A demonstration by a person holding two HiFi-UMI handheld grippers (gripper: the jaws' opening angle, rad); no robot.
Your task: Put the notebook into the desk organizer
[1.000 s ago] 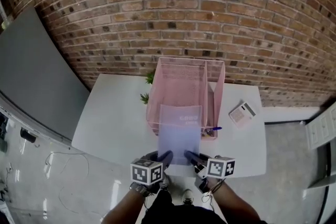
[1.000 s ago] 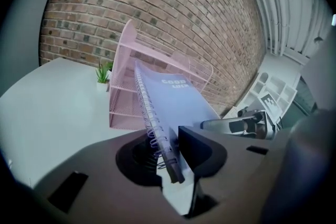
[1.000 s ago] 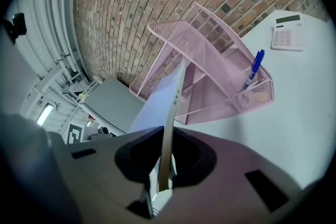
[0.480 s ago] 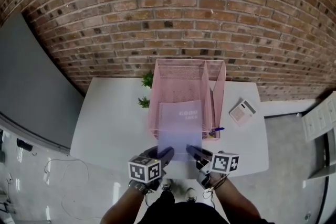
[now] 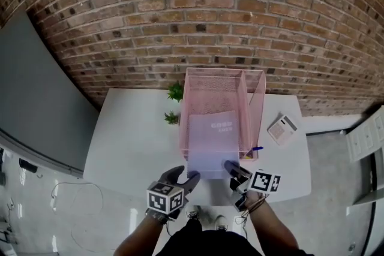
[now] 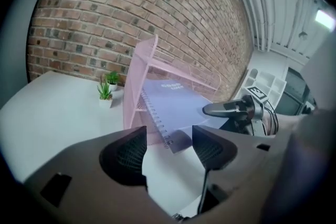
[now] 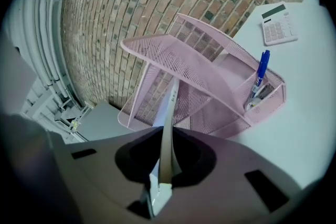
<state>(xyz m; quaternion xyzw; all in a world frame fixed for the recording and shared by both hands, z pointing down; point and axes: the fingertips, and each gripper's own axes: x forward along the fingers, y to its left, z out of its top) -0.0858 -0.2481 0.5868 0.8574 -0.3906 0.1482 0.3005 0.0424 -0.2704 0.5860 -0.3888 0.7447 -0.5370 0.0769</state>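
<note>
- Notebook [image 5: 211, 139], head view: this lilac, spiral-bound book has its far part inside the pink mesh desk organizer [image 5: 254, 102], and its near end sticks out toward the near edge of the white counter [image 5: 129, 129].
- The right gripper [image 5: 233, 168] pinches the notebook's near right corner. The left gripper [image 5: 182, 177] sits just beside the near left corner with its jaws spread.
- Two small plants [image 5: 174, 105] stand left of the organizer, a blue pen [image 5: 255, 148] lies at its near right corner, and a calculator [image 5: 282, 129] lies to its right.
- Left gripper view: the left gripper [image 6: 168, 147] has just been opening its jaws, which now stand wide. The notebook [image 6: 178, 107] shows beyond the gap, its corner clear of both pads, and its far end slides under the organizer's [image 6: 137, 86] upper tray. The right gripper [image 6: 231, 108] grips the far side.
- Right gripper view: the right gripper [image 7: 165, 162] is clamped narrow on the notebook [image 7: 169, 107], which is seen edge-on and runs into the organizer [image 7: 205, 73]. The pen [image 7: 261, 77] stands in the organizer's side compartment, with the calculator [image 7: 278, 23] beyond.
</note>
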